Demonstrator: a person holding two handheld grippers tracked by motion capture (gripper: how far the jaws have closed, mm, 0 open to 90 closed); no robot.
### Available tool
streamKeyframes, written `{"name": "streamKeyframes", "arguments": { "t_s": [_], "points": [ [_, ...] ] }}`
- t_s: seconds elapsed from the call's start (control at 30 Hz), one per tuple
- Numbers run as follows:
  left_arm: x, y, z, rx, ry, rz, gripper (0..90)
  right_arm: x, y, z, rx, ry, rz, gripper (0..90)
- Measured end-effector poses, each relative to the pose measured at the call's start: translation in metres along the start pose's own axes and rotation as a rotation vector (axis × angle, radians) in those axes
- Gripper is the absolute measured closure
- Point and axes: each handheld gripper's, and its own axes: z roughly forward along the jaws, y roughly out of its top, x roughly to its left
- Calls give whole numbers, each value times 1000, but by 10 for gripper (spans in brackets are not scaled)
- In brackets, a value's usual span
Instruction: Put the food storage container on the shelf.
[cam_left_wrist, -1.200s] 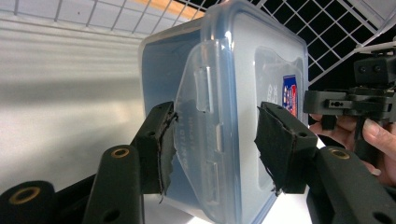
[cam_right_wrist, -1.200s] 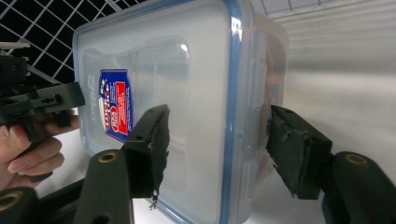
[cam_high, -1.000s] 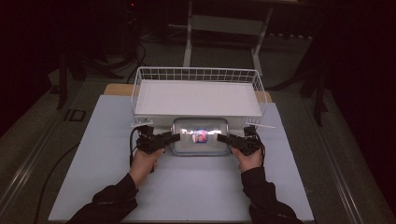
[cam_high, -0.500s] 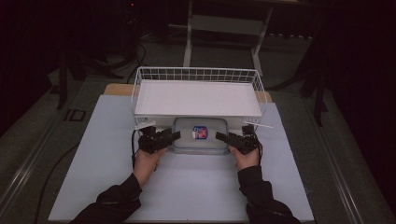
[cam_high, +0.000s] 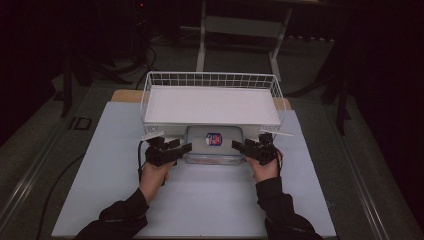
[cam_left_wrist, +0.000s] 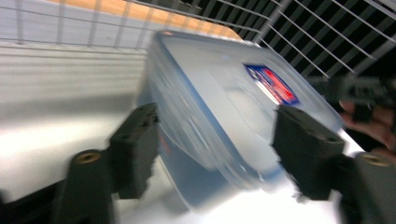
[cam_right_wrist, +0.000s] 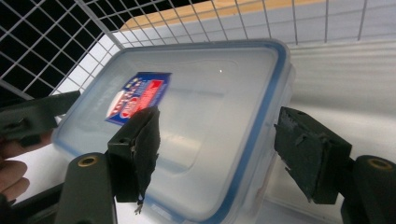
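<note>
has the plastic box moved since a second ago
Yes. The plastic box has slid away from the person, further under the front edge of the wire basket.

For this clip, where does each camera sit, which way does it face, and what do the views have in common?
High view: above the person's side of the table, looking forward and down at the wire basket and lidded plastic box; forearms, hands, left tool and right tool enter from below.
Left gripper view: rides the left tool, looking along its jaws at the box's end; the other hand shows far right.
Right gripper view: rides the right tool, facing the opposite end.
Shared: the box's red-and-blue label and basket wire.
</note>
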Motion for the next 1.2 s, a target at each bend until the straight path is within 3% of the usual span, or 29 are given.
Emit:
{"name": "streamKeyframes", "arguments": {
  "t_s": [0.07, 0.23, 0.3, 0.37, 0.43, 0.57, 0.73, 0.97, 1.1, 1.2],
  "points": [
    [-2, -1, -7, 6, -23, 7, 252, 6, 0, -7, -19, -15, -42, 313],
    [-10, -3, -22, 32, -72, 51, 140, 20, -5, -18, -39, 9, -56, 339],
    [-13, -3, -28, 46, -90, 64, 110, 28, -8, -22, -47, 14, -74, 384],
    [-16, -5, -34, 51, -98, 65, 18, 35, -12, -24, -41, 34, -77, 447],
    [-18, -6, -37, 53, -95, 75, 9, 39, -15, -25, -37, 46, -81, 483],
    [-21, -15, -44, 74, -98, 98, 1, 51, -32, -16, 28, 109, -103, 708],
    [-21, -24, -42, 81, -102, 102, 1, 54, -45, 3, 107, 100, -139, 884],
    [-18, -30, -40, 85, -94, 104, 1, 52, -46, 22, 141, 53, -161, 897],
    [-16, -30, -41, 79, -90, 109, 1, 48, -44, 26, 121, 48, -126, 898],
    [-17, -30, -41, 78, -81, 125, 2, 48, -43, 29, 117, 36, -130, 898]
  ]
}}
